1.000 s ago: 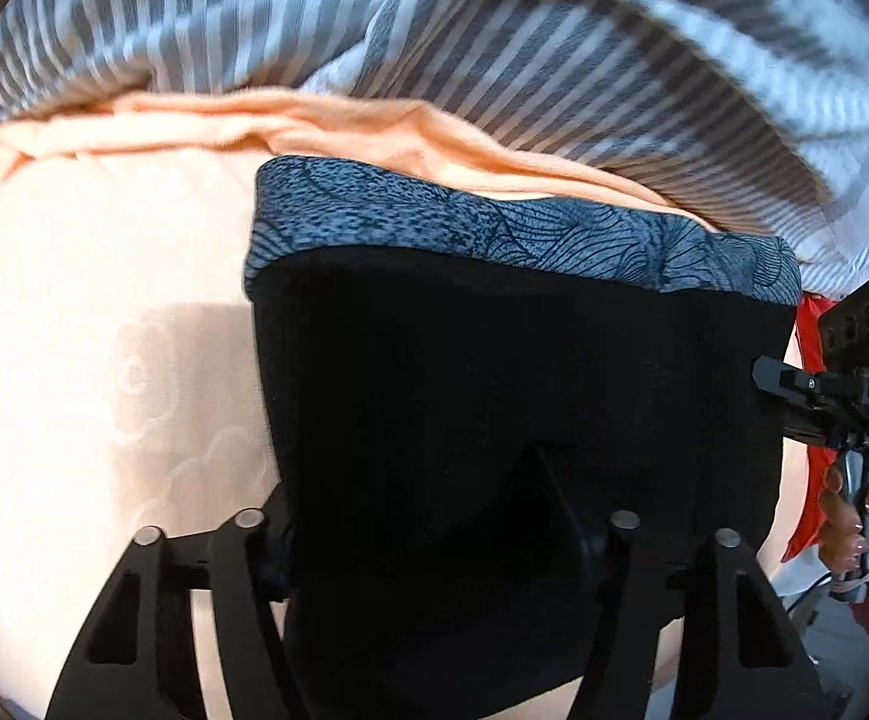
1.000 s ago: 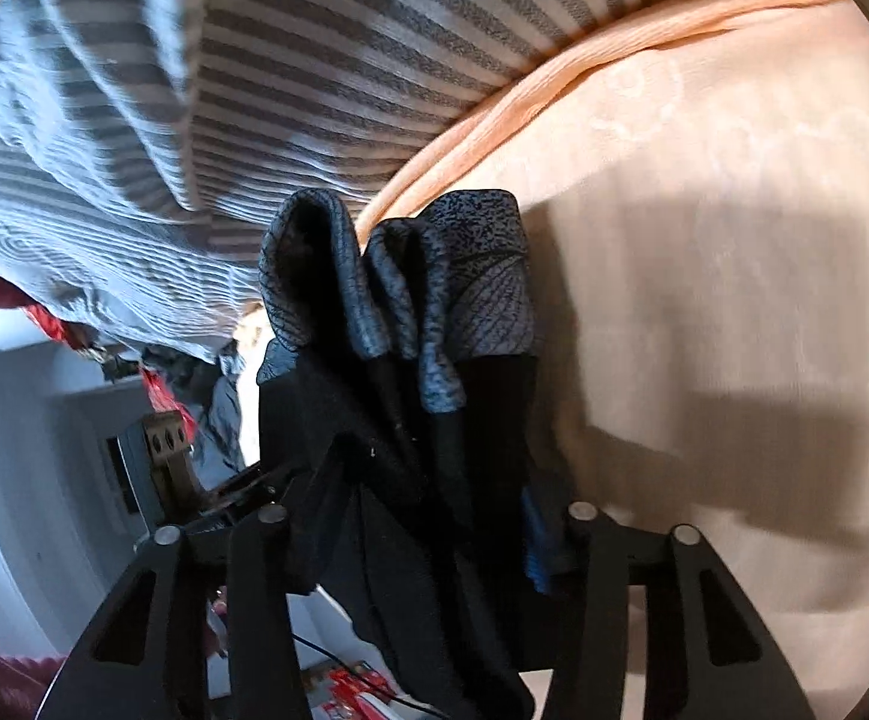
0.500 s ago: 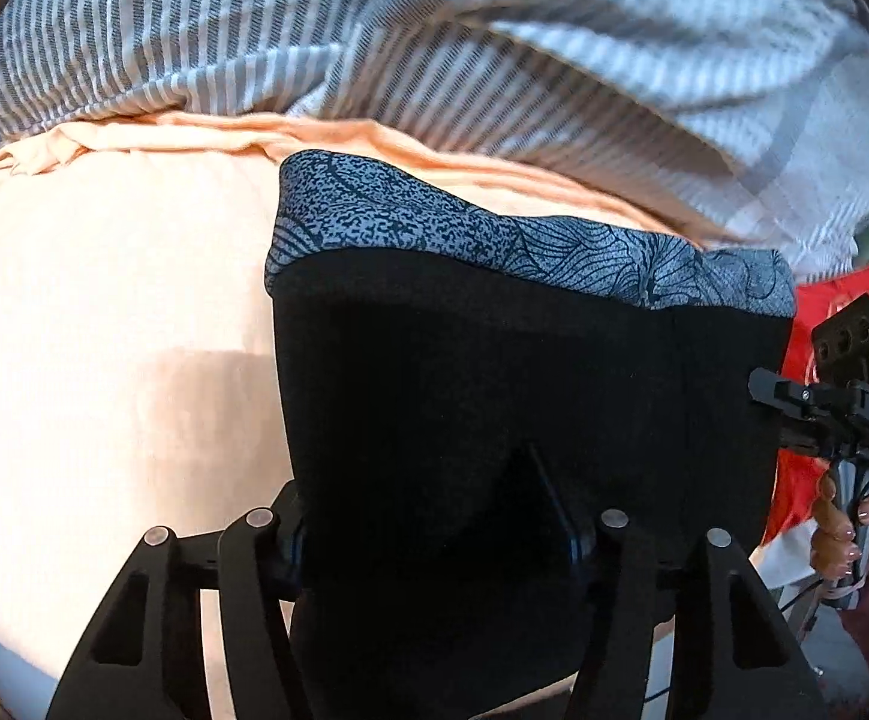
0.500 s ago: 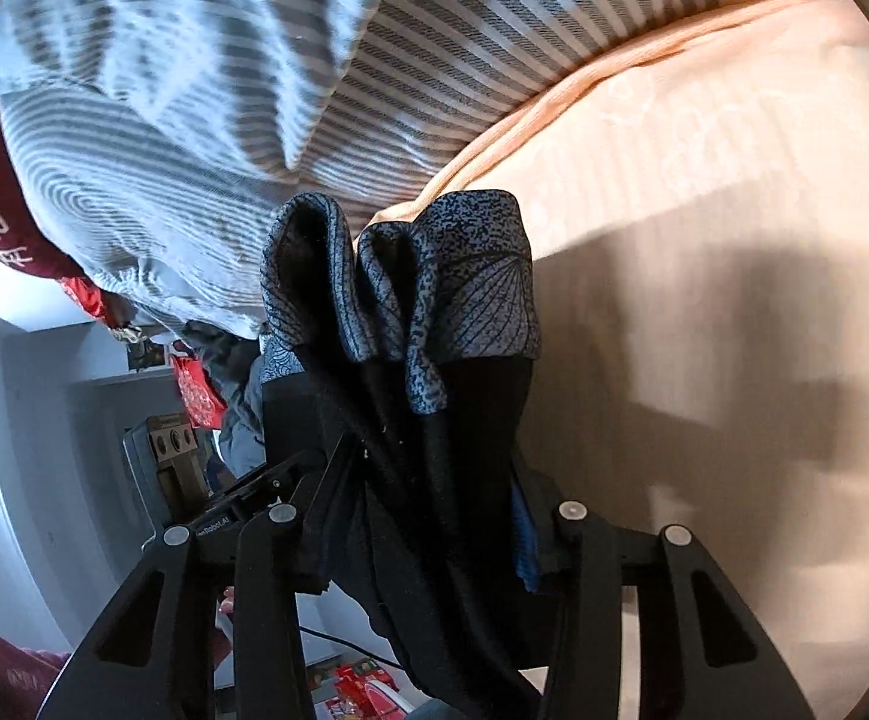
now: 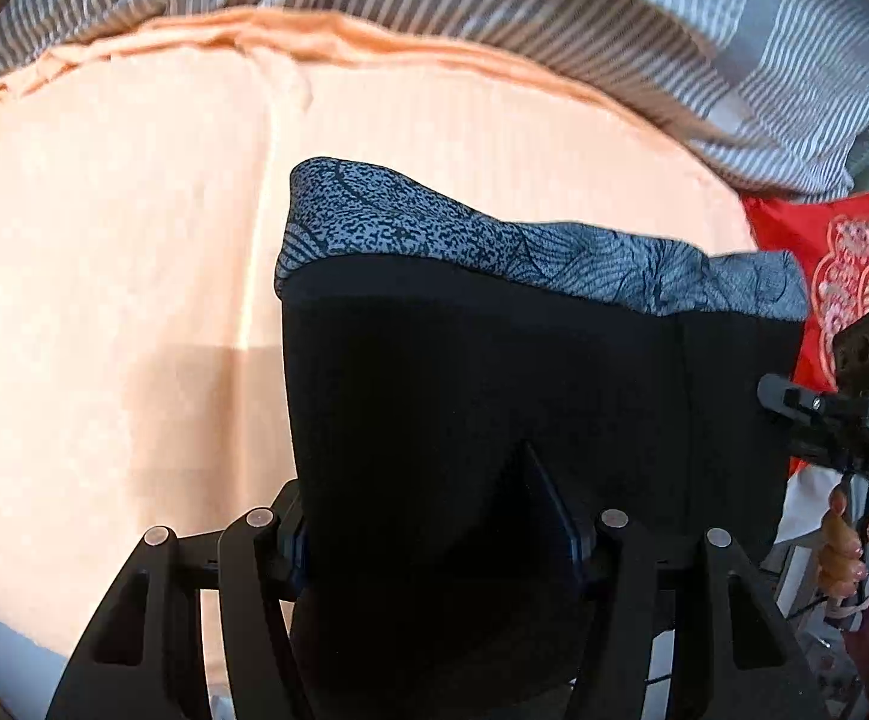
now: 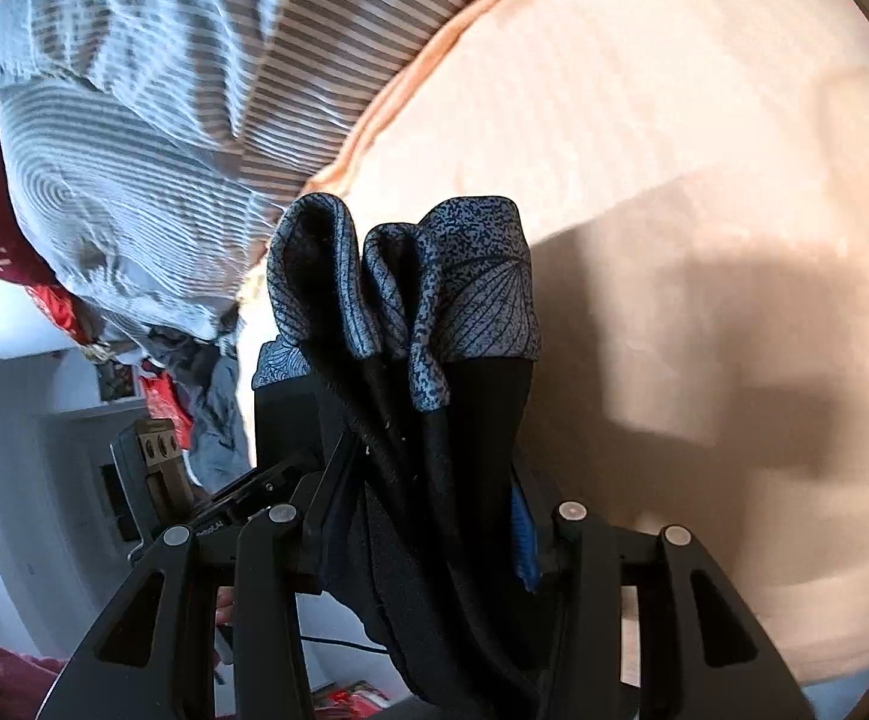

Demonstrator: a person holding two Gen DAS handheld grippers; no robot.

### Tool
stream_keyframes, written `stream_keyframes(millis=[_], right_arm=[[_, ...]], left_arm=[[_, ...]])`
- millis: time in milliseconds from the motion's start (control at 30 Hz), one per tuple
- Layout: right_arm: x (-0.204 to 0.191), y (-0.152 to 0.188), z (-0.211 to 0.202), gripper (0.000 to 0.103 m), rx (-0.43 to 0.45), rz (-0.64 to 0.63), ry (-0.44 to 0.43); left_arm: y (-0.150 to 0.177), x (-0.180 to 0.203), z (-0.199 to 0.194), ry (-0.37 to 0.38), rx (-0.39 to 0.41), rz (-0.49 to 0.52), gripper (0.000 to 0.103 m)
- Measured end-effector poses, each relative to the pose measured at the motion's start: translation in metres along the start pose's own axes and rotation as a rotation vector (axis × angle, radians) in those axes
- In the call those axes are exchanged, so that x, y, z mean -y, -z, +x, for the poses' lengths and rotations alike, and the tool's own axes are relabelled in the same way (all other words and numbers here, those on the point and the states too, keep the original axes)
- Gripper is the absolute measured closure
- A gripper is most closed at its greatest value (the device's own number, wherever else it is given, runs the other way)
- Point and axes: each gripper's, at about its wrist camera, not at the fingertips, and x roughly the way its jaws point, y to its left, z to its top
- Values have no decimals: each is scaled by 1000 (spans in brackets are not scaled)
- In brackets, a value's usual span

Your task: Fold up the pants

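Above peach bedsheet (image 5: pixel 134 240), black leggings (image 5: pixel 494 390) held by left claw (image 5: pixel 434 534) and right claw (image 6: pixel 422 516), both clamped on fabric; carry step judged; lowering flat for fold needed next.

At three o'clock in the left wrist view, the black bar of the right gripper (image 5: pixel 842 420) carries small white letters "DAS".

Bunched pants (image 6: pixel 434 420) in right gripper (image 6: pixel 428 516)
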Motion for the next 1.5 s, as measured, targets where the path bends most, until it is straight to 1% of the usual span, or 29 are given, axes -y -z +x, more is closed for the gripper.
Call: stream_keyframes(millis=[33,167,267,300,333,433,533,567,667,767,967,1000,1067,1133,1167,1200,1267,1367,1467,1500], right_arm=[[2,1,1,56,0,-3,6],[14,1,8,55,14,2,22],[18,-2,9,52,28,12,37],[19,-1,9,51,32,13,42],[18,-1,7,50,38,12,56],[14,3,3,48,55,19,86],[11,7,-4,48,72,30,135],[10,8,-6,48,78,33,150],[6,11,-13,48,96,38,189],[-1,16,-18,48,112,33,231],[-26,22,-30,48,172,-55,330],[-29,22,-31,49,180,-66,347],[-36,21,-34,57,198,-89,379],[-44,19,-36,72,219,-115,425],[-48,18,-36,75,229,-131,441],[-53,16,-36,77,239,-149,453],[-61,12,-34,77,249,-182,466],[-67,4,-22,77,224,-208,471],[-63,-5,-2,77,182,-220,512],[-59,-8,5,77,167,-220,527]], left_arm=[[-3,0,7,-8,2,4,42],[2,1,10,-31,51,18,42],[1,4,10,-48,55,13,41],[1,6,10,-59,58,17,37],[1,7,11,-71,62,21,36],[4,6,7,-91,59,42,36],[6,6,5,-110,61,51,35],[7,6,3,-123,62,53,31],[13,-1,-9,-145,78,54,30],[14,-2,-17,-147,90,53,30],[10,0,-27,-149,107,63,30],[9,0,-28,-152,109,63,30],[8,1,-31,-158,120,64,30],[3,5,-38,-147,153,65,30],[0,8,-41,-143,169,71,30],[-3,10,-43,-141,179,78,30],[-8,12,-40,-141,184,97,30],[-14,11,-24,-155,155,104,30],[-15,-2,1,-189,100,64,30],[-14,-6,5,-186,92,55,29]])
